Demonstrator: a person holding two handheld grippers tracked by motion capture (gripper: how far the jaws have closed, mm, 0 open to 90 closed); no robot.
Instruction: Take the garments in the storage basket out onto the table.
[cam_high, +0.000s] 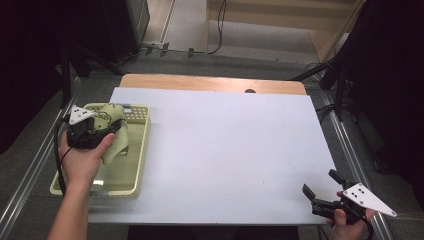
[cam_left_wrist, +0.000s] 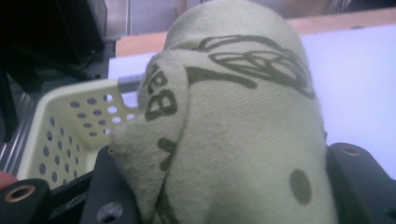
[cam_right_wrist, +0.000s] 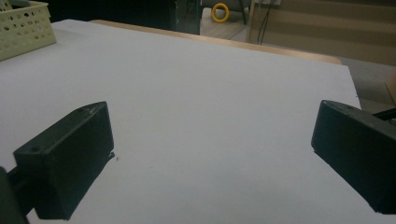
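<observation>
we count: 1 green printed cloth (cam_left_wrist: 233, 121), bunched between the left gripper (cam_high: 102, 131) jaws | 1 pale perforated basket (cam_high: 142, 150), below and behind those jaws | 2 grippers total, right gripper (cam_high: 320, 186) jaws wide apart over 1 white table (cam_high: 225, 150)

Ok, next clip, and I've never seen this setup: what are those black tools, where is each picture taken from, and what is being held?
A person holds a handheld two-jaw gripper in each hand. The high view looks down on a white table. The other pictures come from cameras riding on the grippers. The left gripper is closed on a pale green printed cloth above a perforated cream basket at the table's left edge. The right gripper waits open and holds nothing near the table's front right corner.
</observation>
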